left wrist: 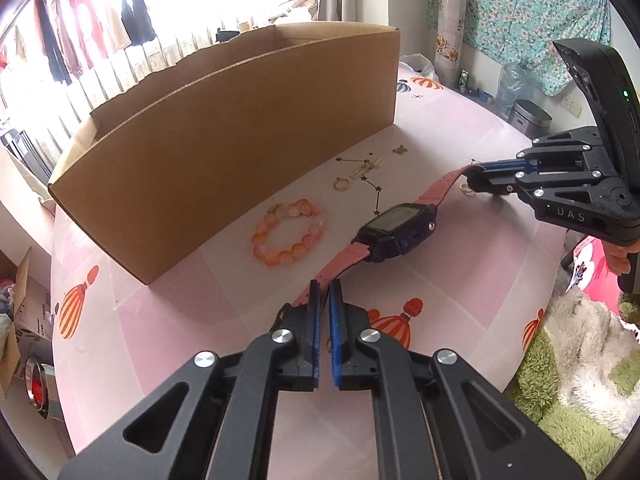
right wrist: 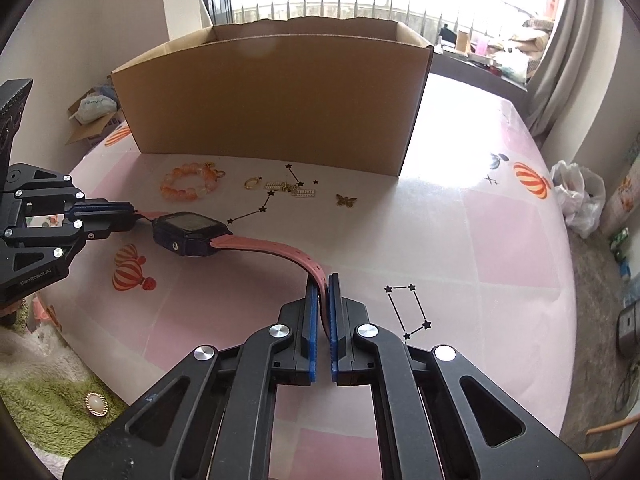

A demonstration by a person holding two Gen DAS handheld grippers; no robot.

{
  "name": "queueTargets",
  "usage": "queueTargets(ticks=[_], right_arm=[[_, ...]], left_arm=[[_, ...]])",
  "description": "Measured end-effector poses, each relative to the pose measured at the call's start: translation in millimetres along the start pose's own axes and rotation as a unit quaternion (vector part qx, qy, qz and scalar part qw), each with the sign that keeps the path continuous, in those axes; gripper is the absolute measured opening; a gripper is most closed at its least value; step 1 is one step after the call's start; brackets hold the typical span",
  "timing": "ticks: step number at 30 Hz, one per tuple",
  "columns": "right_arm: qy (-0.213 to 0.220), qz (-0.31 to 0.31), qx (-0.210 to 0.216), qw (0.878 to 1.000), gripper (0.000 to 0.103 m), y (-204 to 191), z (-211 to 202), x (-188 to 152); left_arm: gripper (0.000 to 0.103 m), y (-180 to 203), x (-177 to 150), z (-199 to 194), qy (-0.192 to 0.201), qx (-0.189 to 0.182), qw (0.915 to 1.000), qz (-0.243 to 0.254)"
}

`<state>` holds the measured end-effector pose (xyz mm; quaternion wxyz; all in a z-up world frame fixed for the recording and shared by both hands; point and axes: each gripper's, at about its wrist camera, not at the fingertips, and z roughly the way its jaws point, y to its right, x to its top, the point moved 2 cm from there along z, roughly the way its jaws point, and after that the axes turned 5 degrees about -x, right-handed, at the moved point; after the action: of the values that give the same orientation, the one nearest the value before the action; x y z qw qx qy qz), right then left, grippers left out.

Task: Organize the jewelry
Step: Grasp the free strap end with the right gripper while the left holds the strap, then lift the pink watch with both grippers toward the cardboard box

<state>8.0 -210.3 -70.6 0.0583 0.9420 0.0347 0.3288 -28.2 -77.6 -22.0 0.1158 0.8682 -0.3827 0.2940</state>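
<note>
A black smartwatch (left wrist: 396, 232) (right wrist: 188, 232) with a pink strap lies on the pink tablecloth in front of a cardboard box (left wrist: 240, 140) (right wrist: 280, 100). My left gripper (left wrist: 324, 286) (right wrist: 130, 216) is shut on one strap end. My right gripper (right wrist: 323, 280) (left wrist: 474, 176) is shut on the other end, and the strap stands on edge between its blue pads. Between the watch and the box lie an orange bead bracelet (left wrist: 298, 250) (right wrist: 176, 194), a gold ring (left wrist: 336, 185) (right wrist: 247, 184), small rhinestone pieces (left wrist: 362, 170) (right wrist: 298, 191) and a gold butterfly charm (left wrist: 399, 150) (right wrist: 346, 201).
The box is open at the top and stands at the back of the round table (right wrist: 500, 240). A green and white plush blanket (left wrist: 580, 360) lies past the table's near edge, with a pearl brooch (right wrist: 96, 404) on it. A plastic bag (right wrist: 580, 196) sits at the far right.
</note>
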Motion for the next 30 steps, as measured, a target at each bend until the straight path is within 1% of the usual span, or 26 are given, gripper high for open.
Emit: queueTargets(ticks=[2,6,11,13,17,19,22,25,28,30], right_arm=[[0.003,0.004,0.001,1.000,0.001,-0.9,-3.0,1.2],[0.009,0.017,0.010,1.000,0.001,-0.2,-8.6,3.9],[0.025,0.032,0.016,0.999,0.001,5.5,-19.5,11.1],[0.034,0.033,0.018,0.999,0.001,5.6,-26.1,13.4],[0.057,0.030,0.018,0.998,0.001,5.3,-44.7,21.3],[0.076,0.027,0.015,0.997,0.001,6.8,-57.1,27.7],[0.111,0.022,0.021,0.993,0.001,10.7,-78.7,45.4],[0.139,-0.005,0.017,0.990,0.001,12.6,-89.8,68.7],[0.156,-0.018,0.026,0.987,0.001,20.9,-94.1,95.3],[0.161,-0.015,0.050,0.986,0.001,28.8,-99.1,113.5]], left_arm=[[0.003,-2.1,1.5,-1.6,0.003,-0.003,1.0000,-0.006],[0.002,-2.7,2.3,-4.0,0.006,0.002,1.0000,-0.002],[0.002,-4.8,8.0,-12.4,0.013,-0.006,0.9998,-0.010],[0.002,-3.9,11.6,-17.8,0.018,-0.002,0.9998,-0.005],[0.002,-2.0,24.1,-35.7,0.039,0.011,0.9992,0.004],[0.000,-1.4,33.1,-51.3,0.060,0.018,0.9980,0.006],[0.000,-4.0,49.8,-75.7,0.097,0.020,0.9951,0.007],[0.000,-7.1,68.2,-93.8,0.133,0.027,0.9906,0.017],[0.000,-13.7,86.0,-98.0,0.153,0.032,0.9876,0.019],[0.000,-18.6,95.0,-96.8,0.155,0.029,0.9874,0.015]])
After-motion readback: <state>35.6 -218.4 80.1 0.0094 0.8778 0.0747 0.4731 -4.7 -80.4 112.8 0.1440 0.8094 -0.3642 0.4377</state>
